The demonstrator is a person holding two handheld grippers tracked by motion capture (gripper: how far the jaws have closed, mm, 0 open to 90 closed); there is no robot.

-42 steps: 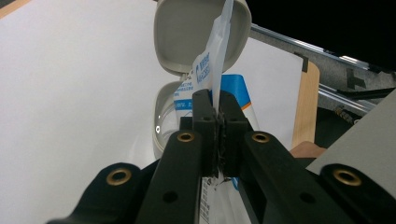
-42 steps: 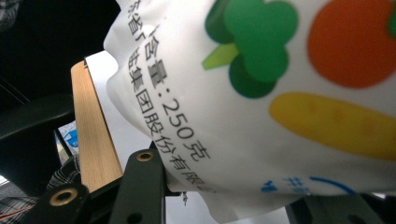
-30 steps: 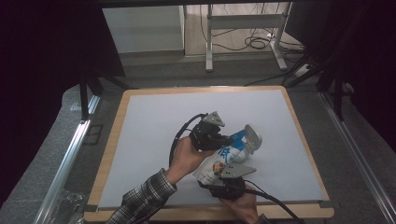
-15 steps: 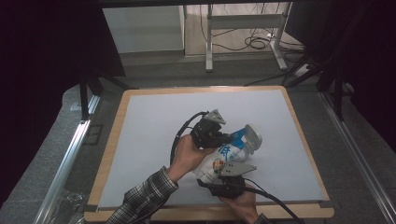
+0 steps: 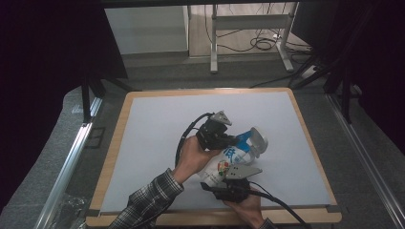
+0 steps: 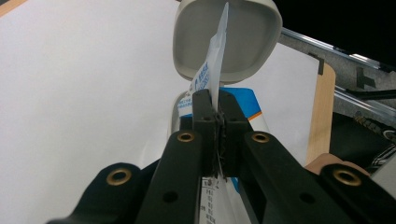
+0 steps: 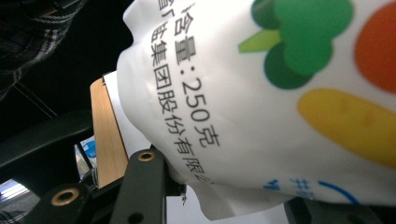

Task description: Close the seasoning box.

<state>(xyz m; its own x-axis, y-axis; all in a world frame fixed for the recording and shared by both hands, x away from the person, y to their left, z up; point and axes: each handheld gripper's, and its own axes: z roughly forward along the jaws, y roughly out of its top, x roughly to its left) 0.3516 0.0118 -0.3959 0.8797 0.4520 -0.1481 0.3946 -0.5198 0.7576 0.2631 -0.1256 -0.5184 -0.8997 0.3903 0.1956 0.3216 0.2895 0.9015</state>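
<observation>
A white pouch [image 5: 224, 160] with a blue label and vegetable pictures is held above the white mat, tilted up to the right. My left gripper [image 5: 228, 142] is shut on a thin flap at the pouch's top edge [image 6: 217, 56]; in the left gripper view its jaws [image 6: 215, 105] meet on that sheet. From the near side, my right gripper [image 5: 223, 175] is shut on the pouch's lower end [image 7: 280, 93], whose white film bulges between its jaws [image 7: 229, 186]. A white rounded bowl [image 5: 258, 140] sits just past the pouch's top [image 6: 247, 37].
The white mat [image 5: 157, 133] covers a board with a wooden rim [image 5: 112, 157]. A metal rail [image 5: 67, 167] runs along the left. Beyond the far edge stand table legs and cables [image 5: 258, 43] on the floor.
</observation>
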